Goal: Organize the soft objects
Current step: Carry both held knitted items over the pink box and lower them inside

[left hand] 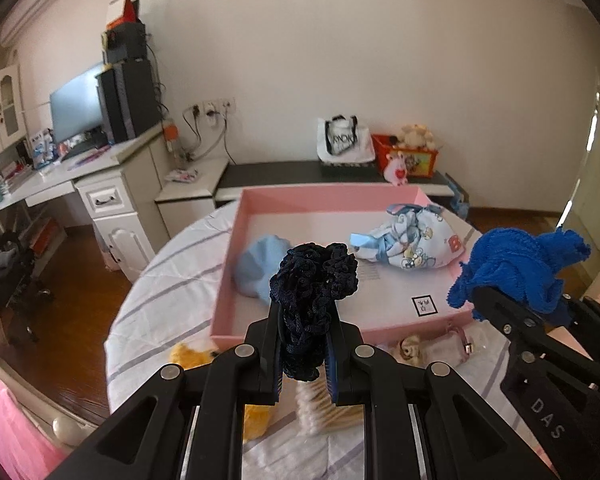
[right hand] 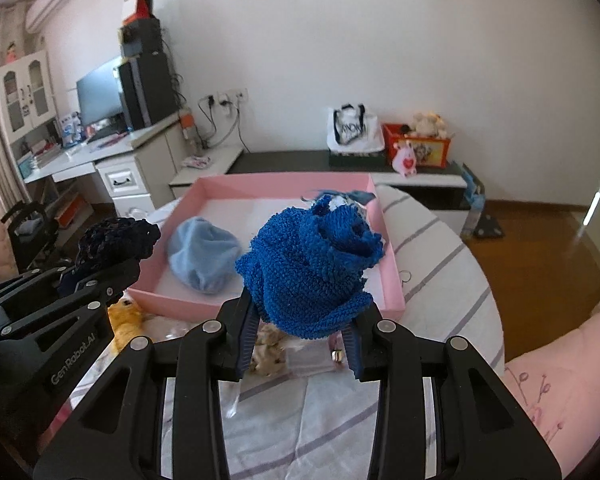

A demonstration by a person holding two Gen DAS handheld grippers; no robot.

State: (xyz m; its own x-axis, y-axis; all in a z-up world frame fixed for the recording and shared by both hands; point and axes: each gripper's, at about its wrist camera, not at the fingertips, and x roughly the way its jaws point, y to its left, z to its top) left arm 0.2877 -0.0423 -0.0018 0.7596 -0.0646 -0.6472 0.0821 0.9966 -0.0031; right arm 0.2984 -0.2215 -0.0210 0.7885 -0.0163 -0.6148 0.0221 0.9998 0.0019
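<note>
A: What are the left tongs (left hand: 305, 320) gripping?
B: A dark navy scrunchie (left hand: 314, 280), pinched tight, over the bench (left hand: 160, 292).
A: And the right tongs (left hand: 516, 300)?
B: Clamped on a bright blue cloth (left hand: 516, 268), beside the pink box (left hand: 260, 332).
A: What's in the box?
B: A light blue hat (left hand: 260, 268) and a printed pouch (left hand: 408, 242), well apart.

Both views evenly daylit, moderately bright; light enters from the right, with glare streaks on the door (right hand: 592, 208) and a sheen on the floor (right hand: 540, 256); shadows soft; strong fisheye bending and dark vignette at the corners; slight motion blur throughout, heaviest on nearby table (left hand: 152, 304) clutter.
</note>
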